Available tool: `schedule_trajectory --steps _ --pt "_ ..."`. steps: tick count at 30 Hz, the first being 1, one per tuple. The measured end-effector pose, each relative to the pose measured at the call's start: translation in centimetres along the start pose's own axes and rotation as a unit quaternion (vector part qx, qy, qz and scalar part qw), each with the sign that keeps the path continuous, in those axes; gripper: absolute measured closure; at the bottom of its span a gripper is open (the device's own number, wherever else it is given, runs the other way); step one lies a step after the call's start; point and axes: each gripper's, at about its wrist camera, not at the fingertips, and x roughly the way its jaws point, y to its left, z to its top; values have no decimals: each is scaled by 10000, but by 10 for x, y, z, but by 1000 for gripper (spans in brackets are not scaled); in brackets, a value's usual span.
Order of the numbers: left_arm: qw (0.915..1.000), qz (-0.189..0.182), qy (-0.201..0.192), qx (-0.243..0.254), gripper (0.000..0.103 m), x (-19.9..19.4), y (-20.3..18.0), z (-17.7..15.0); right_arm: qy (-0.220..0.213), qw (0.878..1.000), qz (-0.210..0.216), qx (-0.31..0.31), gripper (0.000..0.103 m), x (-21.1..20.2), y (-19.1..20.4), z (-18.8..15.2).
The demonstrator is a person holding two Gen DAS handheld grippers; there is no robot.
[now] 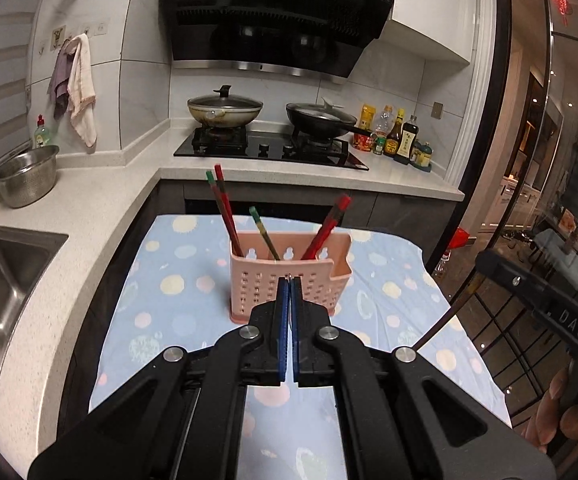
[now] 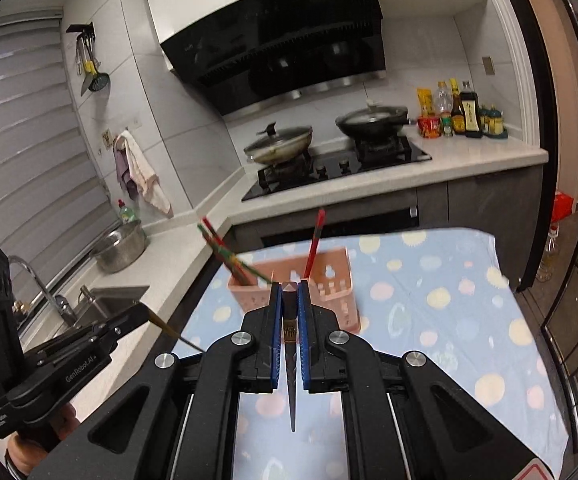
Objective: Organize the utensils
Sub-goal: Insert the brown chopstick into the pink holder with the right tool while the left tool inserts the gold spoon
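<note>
A pink perforated utensil holder (image 1: pixel 289 276) stands on the blue dotted cloth (image 1: pixel 177 280) and holds several red and green chopsticks (image 1: pixel 225 208). My left gripper (image 1: pixel 289 280) is shut just in front of the holder; a thin metal tip shows between its fingertips. In the right wrist view the left gripper (image 2: pixel 145 312) holds a thin gold-brown chopstick (image 2: pixel 173 334). My right gripper (image 2: pixel 289 286) is shut on a dark chopstick (image 2: pixel 291 360) that lies lengthwise between its pads, in front of the holder (image 2: pixel 329 292).
A counter with a steel sink (image 1: pixel 5 280) and a colander bowl (image 1: pixel 27 176) lies to the left. A stove with two pans (image 1: pixel 225 110) and sauce bottles (image 1: pixel 393 136) are behind. A glass door (image 1: pixel 529 200) is to the right.
</note>
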Motion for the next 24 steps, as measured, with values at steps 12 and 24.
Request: schedule_trajectory --steps 12,24 --pt "9991 282 -276 174 102 34 10 71 -728 9972 -12 -194 96 34 14 88" --pt "9984 492 69 264 102 95 19 84 -650 9974 -106 -283 96 94 16 113"
